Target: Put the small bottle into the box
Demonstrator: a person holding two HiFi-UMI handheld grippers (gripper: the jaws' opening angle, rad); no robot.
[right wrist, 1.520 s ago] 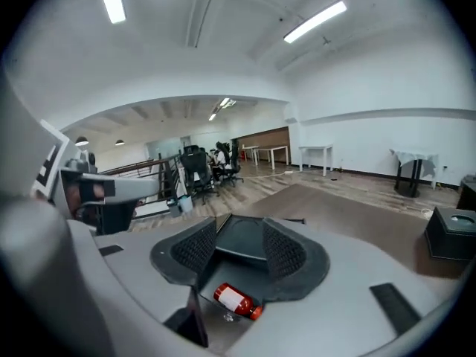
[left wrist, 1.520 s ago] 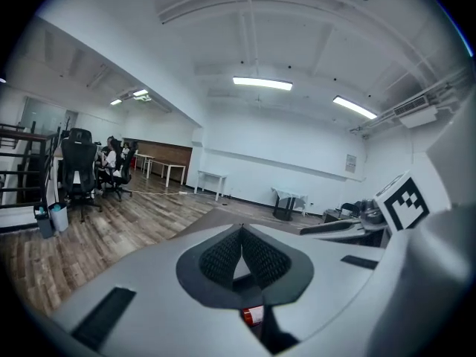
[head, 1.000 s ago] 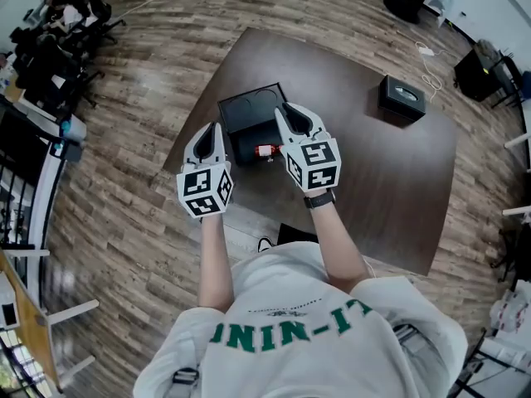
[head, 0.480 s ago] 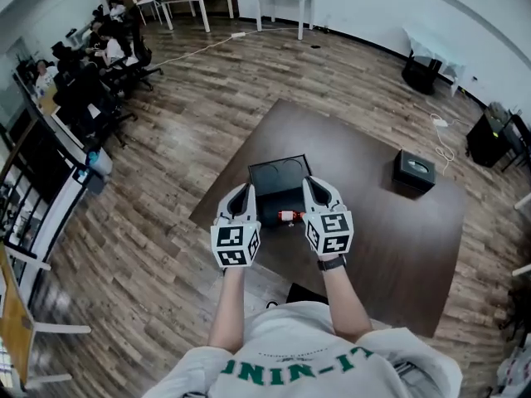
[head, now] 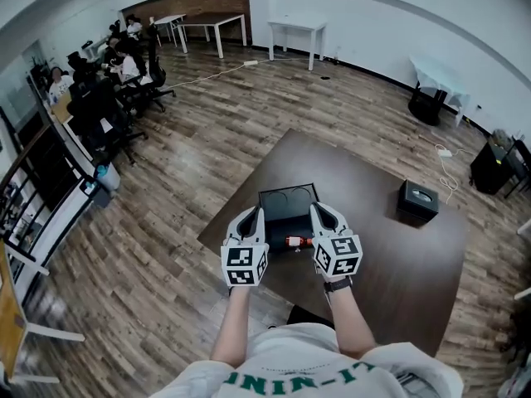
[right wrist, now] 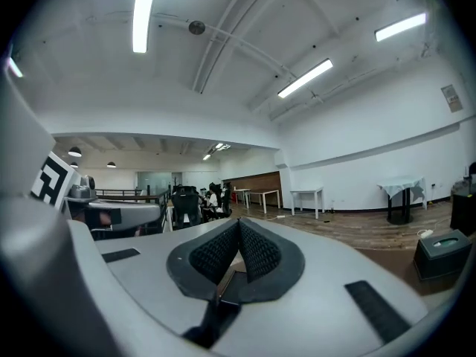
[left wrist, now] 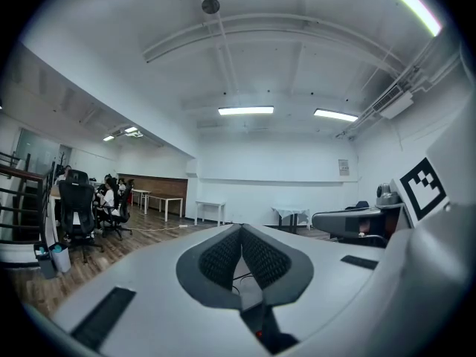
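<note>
The small bottle (head: 297, 241), with a red band, lies on its side at the near edge of the black box (head: 286, 199) on the dark table (head: 390, 247). My left gripper (head: 256, 212) is held to the bottle's left and my right gripper (head: 317, 209) to its right, both above the table. In the left gripper view the left gripper (left wrist: 242, 230) is shut with nothing between its ribbed pads. The right gripper (right wrist: 238, 224) is likewise shut and empty in its own view. Both point level across the room, so neither gripper view shows the bottle or the box.
A black tissue box (head: 417, 199) (right wrist: 442, 252) stands at the table's far right. Wood floor surrounds the table. Desks, chairs and seated people (head: 99, 89) fill the far left of the room, and white tables (head: 299, 27) line the back wall.
The head view has swung up and takes in much more of the room. Both grippers stay either side of the bottle, which has not moved beside the box.
</note>
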